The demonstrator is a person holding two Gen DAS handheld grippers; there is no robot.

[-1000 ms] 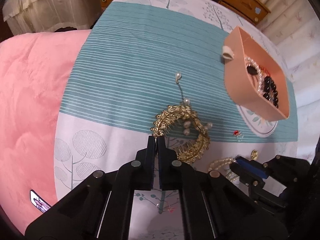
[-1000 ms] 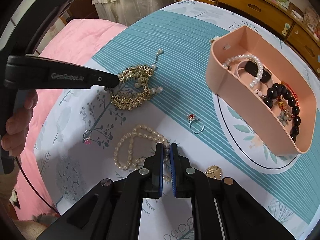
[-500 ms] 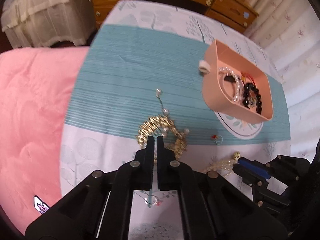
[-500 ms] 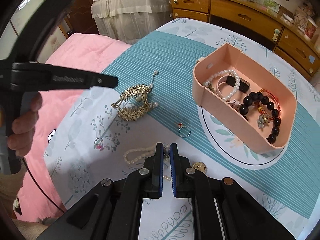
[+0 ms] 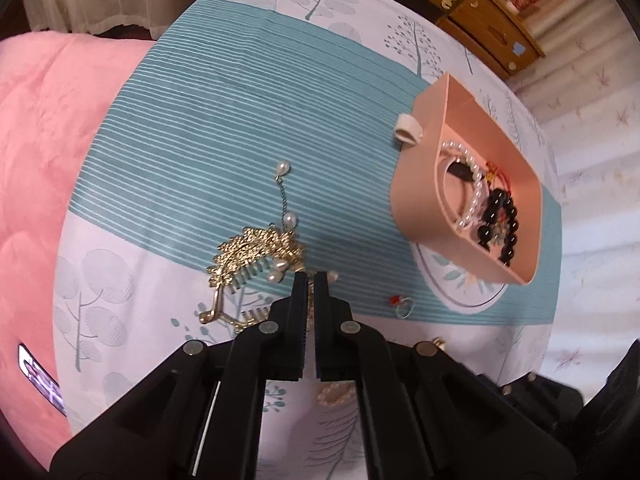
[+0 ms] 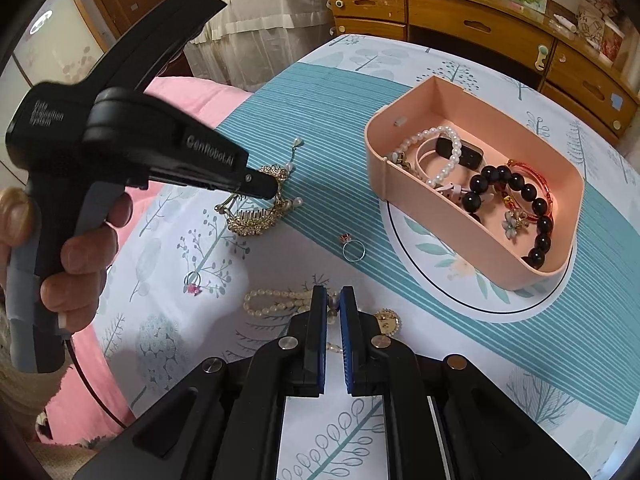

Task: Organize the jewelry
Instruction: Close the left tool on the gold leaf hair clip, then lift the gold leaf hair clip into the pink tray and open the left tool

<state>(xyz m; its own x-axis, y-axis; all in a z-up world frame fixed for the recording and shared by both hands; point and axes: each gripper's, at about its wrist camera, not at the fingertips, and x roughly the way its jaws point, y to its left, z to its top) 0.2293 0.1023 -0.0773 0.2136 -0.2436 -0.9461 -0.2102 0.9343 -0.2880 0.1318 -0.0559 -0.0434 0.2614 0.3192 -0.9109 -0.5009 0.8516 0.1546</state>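
We judge the job about half done. The pink tray (image 6: 472, 208) on the right already holds a white pearl bracelet (image 6: 436, 152), a black bead bracelet (image 6: 516, 200), a red bangle (image 6: 536, 184) and a small dark piece we cannot name. Loose on the bedspread (image 5: 240, 120) are the gold hair comb (image 6: 256, 208) with its pearl drops, a ring with a red stone (image 6: 352, 246), a ring with a pink stone (image 6: 193, 283), a pearl strand (image 6: 276, 302) and a gold pendant (image 6: 386, 320).

Our left hand-held gripper (image 5: 310, 280) is pressed fully together; its tip sits at the comb's far right edge, and the comb looks tilted up, so we judge it pinched, though the contact is hidden. Our right hand-held gripper (image 6: 333, 300) is nearly closed above the pearl strand, with beads showing in the narrow gap; whether they are clamped we cannot tell.

For room, the striped cloth between the comb and the tray lies bare, so the path rightward is open. The tray's near wall stands tall and must be cleared from above. The red-stone ring lies under that route. To the left the pink quilt (image 5: 36, 160) marks the edge, with a phone (image 5: 40, 376) resting on it.
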